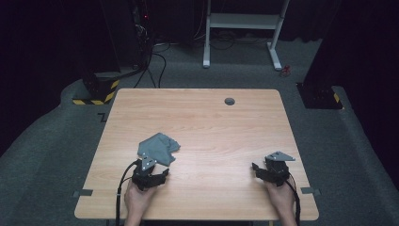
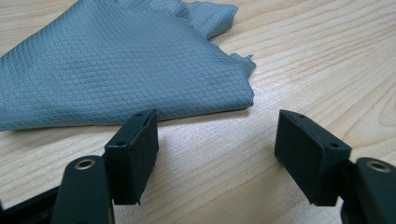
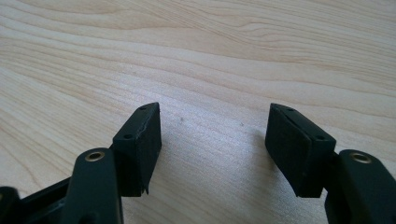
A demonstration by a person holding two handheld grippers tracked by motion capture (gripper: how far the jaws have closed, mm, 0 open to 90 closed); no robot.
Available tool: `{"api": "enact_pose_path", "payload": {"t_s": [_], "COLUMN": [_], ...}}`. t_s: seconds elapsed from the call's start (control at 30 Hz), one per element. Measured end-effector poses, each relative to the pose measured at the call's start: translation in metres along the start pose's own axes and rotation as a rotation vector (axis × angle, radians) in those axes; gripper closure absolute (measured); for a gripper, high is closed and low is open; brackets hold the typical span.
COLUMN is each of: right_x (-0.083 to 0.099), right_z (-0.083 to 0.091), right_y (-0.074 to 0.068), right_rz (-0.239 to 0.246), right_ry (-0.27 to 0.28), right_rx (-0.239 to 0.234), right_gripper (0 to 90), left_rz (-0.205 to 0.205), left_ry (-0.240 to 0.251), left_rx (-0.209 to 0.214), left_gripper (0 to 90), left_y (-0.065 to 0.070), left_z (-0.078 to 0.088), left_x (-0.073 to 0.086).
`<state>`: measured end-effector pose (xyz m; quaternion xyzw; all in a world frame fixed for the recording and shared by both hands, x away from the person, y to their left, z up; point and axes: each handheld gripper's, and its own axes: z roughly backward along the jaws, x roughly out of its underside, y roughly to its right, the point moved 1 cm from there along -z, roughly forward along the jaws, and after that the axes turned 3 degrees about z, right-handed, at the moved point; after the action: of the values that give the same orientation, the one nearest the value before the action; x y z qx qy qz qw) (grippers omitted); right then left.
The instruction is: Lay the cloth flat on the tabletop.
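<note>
The grey cloth (image 2: 116, 65) lies crumpled on the table (image 1: 211, 127), just ahead of the left gripper (image 2: 217, 144), whose jaws stand wide apart with nothing between them (its near edge almost at the pads). The right gripper (image 3: 215, 149), also spread and empty, rests low, well apart to the right.

Both grippers, left (image 1: 162, 173) and right (image 1: 255, 168), are black with grey three-cornered plates, black cables, brass-ringed holes and square pads (image 2: 140, 154).
</note>
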<state>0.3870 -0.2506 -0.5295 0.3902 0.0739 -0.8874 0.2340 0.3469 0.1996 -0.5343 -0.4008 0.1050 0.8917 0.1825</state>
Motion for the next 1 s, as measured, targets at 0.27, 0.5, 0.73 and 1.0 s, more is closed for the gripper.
{"api": "enact_pose_path", "payload": {"t_s": [0.27,0.5,0.73,1.0], "right_x": [0.0,0.0,0.0,0.0], "right_z": [0.0,0.0,0.0,0.0], "right_y": [0.0,0.0,0.0,0.0], "right_rz": [0.0,0.0,0.002,0.002], "right_ry": [0.0,0.0,-0.001,-0.001], "right_rx": [-0.001,-0.001,-0.002,-0.002], "right_gripper": [36.0,36.0,35.6,35.5], "left_rz": [-0.002,0.031,0.043,0.061], "left_ry": [-0.001,0.011,0.036,0.055], "left_rx": [0.005,0.045,0.026,0.009], "left_gripper": [29.4,27.9,29.6,29.1], "left_y": [0.001,-0.002,-0.004,-0.013], "left_z": [0.0,0.003,0.011,0.013], "left_x": [0.0,0.001,-0.001,-0.011]}}
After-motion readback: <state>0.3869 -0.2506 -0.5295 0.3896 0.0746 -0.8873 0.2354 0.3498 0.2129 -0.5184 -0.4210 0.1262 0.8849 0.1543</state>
